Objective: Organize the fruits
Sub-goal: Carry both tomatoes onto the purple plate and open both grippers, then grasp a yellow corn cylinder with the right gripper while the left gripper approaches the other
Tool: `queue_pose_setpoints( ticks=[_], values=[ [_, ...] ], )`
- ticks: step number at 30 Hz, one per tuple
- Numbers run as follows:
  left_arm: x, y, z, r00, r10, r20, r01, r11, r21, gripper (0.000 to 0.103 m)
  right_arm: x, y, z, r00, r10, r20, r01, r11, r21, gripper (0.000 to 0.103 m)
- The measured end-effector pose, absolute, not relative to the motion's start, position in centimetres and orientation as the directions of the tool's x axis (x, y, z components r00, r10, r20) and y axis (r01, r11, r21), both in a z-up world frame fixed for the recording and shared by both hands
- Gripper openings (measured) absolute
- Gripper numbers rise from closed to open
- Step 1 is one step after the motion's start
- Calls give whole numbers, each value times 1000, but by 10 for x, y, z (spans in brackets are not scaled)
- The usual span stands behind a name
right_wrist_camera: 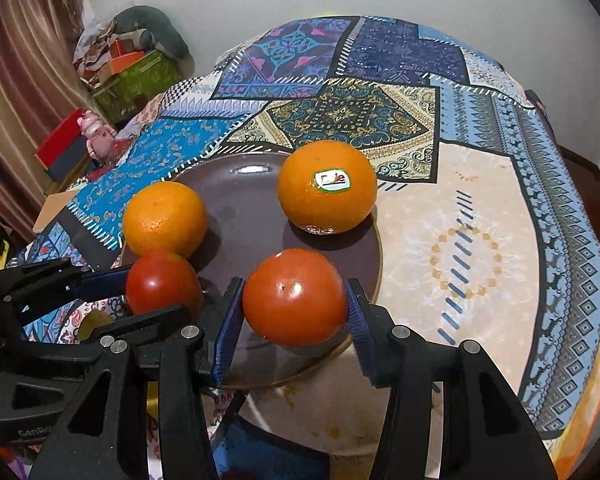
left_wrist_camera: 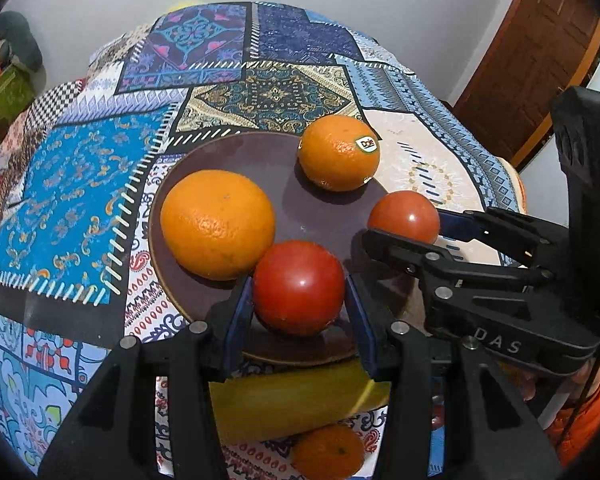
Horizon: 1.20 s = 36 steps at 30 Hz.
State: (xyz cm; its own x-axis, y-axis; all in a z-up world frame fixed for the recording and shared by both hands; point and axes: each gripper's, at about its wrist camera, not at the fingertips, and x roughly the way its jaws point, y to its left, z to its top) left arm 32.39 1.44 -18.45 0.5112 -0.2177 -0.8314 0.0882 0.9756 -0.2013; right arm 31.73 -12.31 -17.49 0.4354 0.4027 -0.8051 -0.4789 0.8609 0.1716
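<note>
Left wrist: left tongs (left_wrist_camera: 299, 294) clamp 1 tomato (left_wrist_camera: 299, 286); right tongs (right_wrist_camera: 295, 300) clamp another (right_wrist_camera: 295, 296). Soft, slick skin; grip mid-body, lightly.

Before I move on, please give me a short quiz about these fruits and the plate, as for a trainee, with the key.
1. True or false: a round red tomato sits between the jaws of the left gripper.
2. How many large round oranges lie on the dark brown round plate? A) one B) two C) four
3. Fill in: the long yellow fruit lying off the plate looks like a ____.

Key: 1 true; 2 B; 3 banana.
</note>
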Motion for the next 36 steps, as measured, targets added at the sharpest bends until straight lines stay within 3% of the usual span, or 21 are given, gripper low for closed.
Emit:
queue_pose_setpoints(
  ticks=[15, 26, 31, 36],
  values=[
    [301, 24, -162, 561, -213, -800, 86, 976, -200, 49, 299, -135, -146, 500, 416, -759, -492, 858, 146, 48],
    [263, 39, -151, 575, -181, -798, 67, 982, -174, 69, 263, -182, -137, 536, 381, -753, -425, 893, 150, 53],
    [250, 40, -155, 574, -159, -803, 47, 986, -162, 87, 245, -198, -143, 530, 363, -766, -406, 902, 147, 54],
    [251, 38, -161, 560, -141, -817, 41, 989, -142, 90, 234, -206, -157, 504, 347, -791, -397, 907, 145, 55]
  ],
)
